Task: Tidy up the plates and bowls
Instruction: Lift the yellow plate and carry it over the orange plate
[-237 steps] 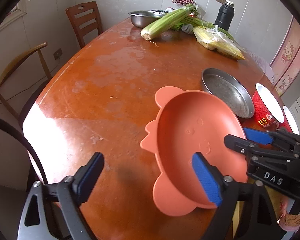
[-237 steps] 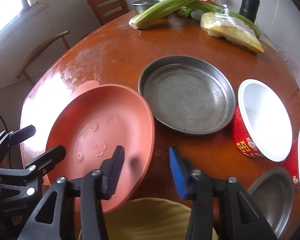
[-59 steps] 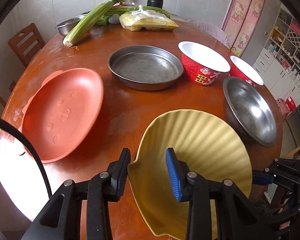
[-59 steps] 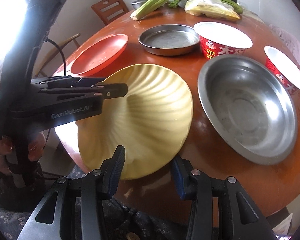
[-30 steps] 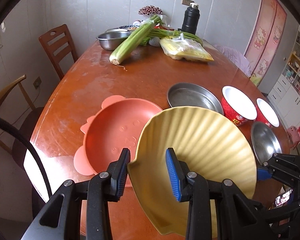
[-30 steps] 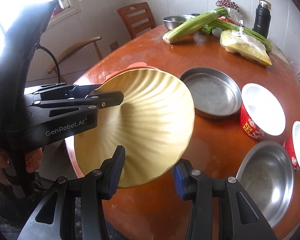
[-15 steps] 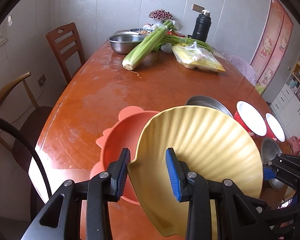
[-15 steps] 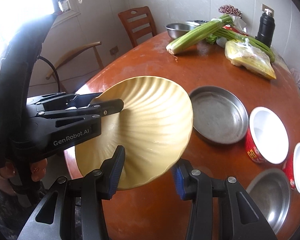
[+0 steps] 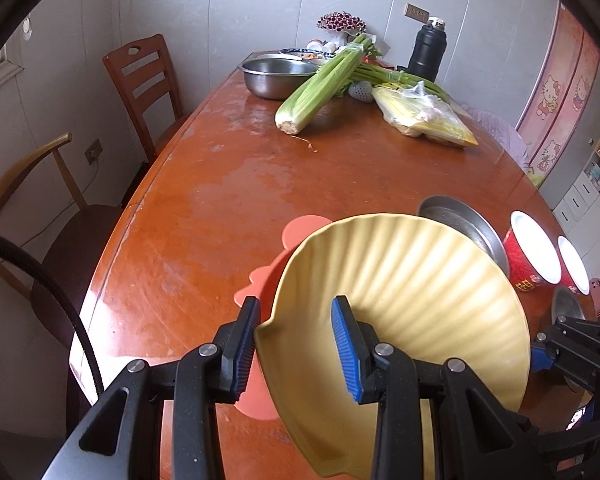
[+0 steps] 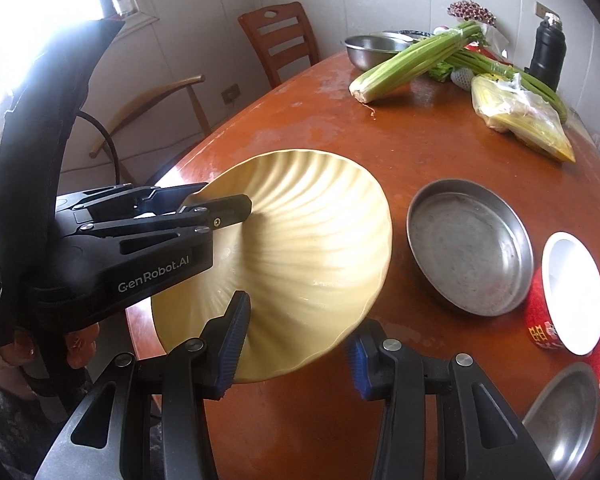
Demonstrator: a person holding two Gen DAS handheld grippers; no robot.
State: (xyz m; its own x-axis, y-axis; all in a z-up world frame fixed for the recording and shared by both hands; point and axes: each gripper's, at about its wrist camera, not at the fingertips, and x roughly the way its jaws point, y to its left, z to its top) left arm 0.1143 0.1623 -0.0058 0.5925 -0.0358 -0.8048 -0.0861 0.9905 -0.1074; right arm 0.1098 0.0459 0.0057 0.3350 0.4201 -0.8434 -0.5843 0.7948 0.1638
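My left gripper (image 9: pixel 296 352) is shut on the rim of a yellow shell-shaped plate (image 9: pixel 412 304) and holds it tilted in the air over an orange animal-shaped plate (image 9: pixel 268 280), which is mostly hidden under it. The yellow plate also shows in the right wrist view (image 10: pixel 312 256), gripped by the left gripper (image 10: pixel 204 208). My right gripper (image 10: pixel 296 348) is open just below the yellow plate's near edge, not gripping it. A steel pan (image 10: pixel 468 244), a red-and-white bowl (image 10: pixel 568 292) and a steel bowl (image 10: pixel 560 412) rest on the table to the right.
The round wooden table (image 9: pixel 204 216) carries celery (image 9: pixel 324 80), a steel bowl (image 9: pixel 276 76), a bag of yellow food (image 9: pixel 424 116) and a black flask (image 9: pixel 426 52) at the far end. Two chairs (image 9: pixel 144 80) stand at the left. A second red bowl (image 9: pixel 574 264) sits far right.
My left gripper has carried the yellow plate leftward from the table's near side until it hangs over the orange plate. The right gripper followed alongside, still open.
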